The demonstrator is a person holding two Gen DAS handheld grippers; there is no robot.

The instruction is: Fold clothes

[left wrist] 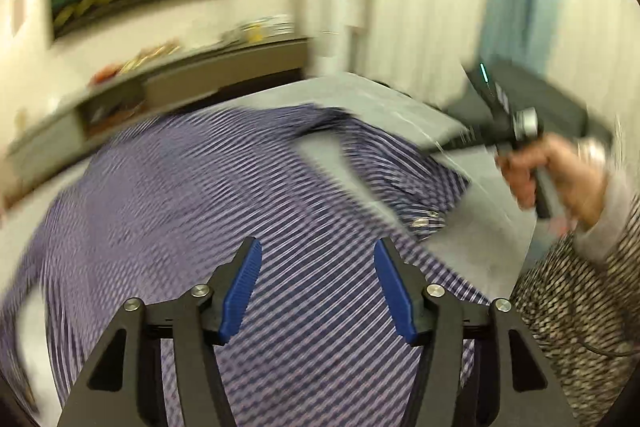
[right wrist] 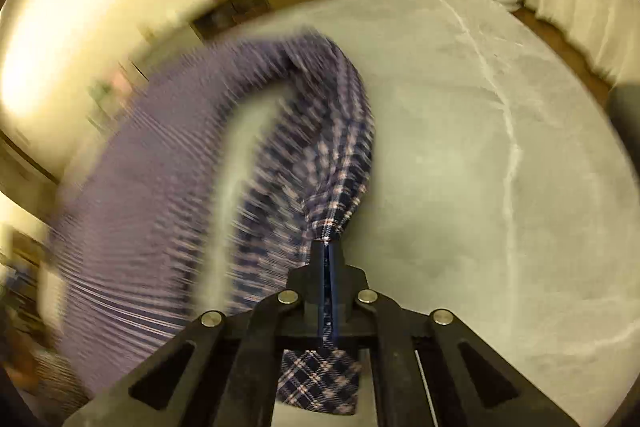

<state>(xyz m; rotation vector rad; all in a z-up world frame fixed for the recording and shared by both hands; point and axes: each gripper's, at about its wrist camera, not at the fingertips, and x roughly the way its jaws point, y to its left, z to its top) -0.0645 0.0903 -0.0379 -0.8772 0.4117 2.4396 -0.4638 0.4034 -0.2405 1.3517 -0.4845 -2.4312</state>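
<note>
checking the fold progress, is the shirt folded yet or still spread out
Not folded. The shirt lies mostly spread over the table, with one bunched end lifted by the shut right tongs. The left tongs are open above it.

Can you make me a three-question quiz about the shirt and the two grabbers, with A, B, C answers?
1. Where does the shirt lie?
A. on the grey table
B. in a basket
C. on a hanger

2. What colour are the pads on the left gripper?
A. red
B. blue
C. yellow

3. What is the right gripper doing?
A. hanging open with nothing in it
B. holding a cup
C. pinching the shirt cloth

Answers:
1. A, the plaid cloth spreads over the grey tabletop in the left wrist view.
2. B, both inner pads are bright blue.
3. C, its fingers are shut tight with plaid cloth squeezed between them, while the left one stands open above the shirt.
</note>
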